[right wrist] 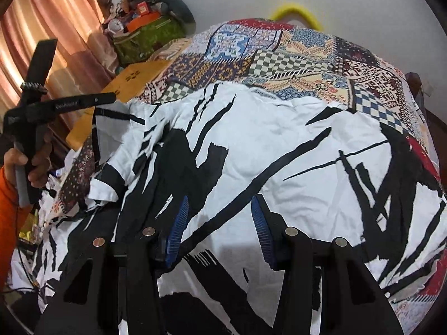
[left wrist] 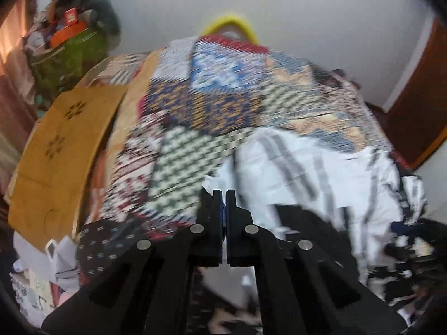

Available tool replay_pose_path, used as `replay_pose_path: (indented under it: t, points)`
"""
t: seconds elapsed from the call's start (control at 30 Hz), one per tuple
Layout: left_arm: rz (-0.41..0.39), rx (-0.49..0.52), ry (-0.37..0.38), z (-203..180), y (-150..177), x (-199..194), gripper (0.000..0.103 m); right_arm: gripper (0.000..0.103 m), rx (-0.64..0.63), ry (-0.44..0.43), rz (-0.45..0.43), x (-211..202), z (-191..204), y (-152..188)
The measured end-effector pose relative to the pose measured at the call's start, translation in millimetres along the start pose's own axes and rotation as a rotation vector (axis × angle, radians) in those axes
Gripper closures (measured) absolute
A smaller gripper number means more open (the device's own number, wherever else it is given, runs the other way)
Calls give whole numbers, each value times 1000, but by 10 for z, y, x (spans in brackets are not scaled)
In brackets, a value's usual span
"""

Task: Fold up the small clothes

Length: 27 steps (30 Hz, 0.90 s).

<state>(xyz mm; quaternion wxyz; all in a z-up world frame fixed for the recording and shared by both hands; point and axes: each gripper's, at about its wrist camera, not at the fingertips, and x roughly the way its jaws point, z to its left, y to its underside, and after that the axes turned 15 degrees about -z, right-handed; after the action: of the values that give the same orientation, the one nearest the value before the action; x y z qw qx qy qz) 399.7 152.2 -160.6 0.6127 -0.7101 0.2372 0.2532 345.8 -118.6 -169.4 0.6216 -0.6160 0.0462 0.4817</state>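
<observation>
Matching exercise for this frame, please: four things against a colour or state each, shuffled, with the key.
1. left gripper
2. right gripper
3. shirt
4. arc by the wall

A. yellow
B. jaws apart, over the shirt
C. jaws shut together
D. white with black strokes, on the patchwork cover

Pairs: 1-C, 2-B, 3-D, 4-A

I'm seeing a white shirt (right wrist: pixel 279 150) slashed with black brush strokes, lying on a patchwork bedspread (right wrist: pixel 279 53) of red, blue, cream and checkered squares; blue pads are lining my right fingers (right wrist: pixel 261 223).
</observation>
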Motion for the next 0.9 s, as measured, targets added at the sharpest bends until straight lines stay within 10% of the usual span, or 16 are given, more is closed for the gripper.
replay_pose_path:
  t: [0.5,0.63,0.9]
  points:
    - [40,148,131,-1449,-184,392,92,59,69,19,-54,-338,-248,-6]
    - [-6,128,120,-1329,-284,180,67,59,77,17,-47,-326,-248,-26]
    - [7,67,-7,-514,-107,48,56,59,52,-17,-22,-114,-53,-133]
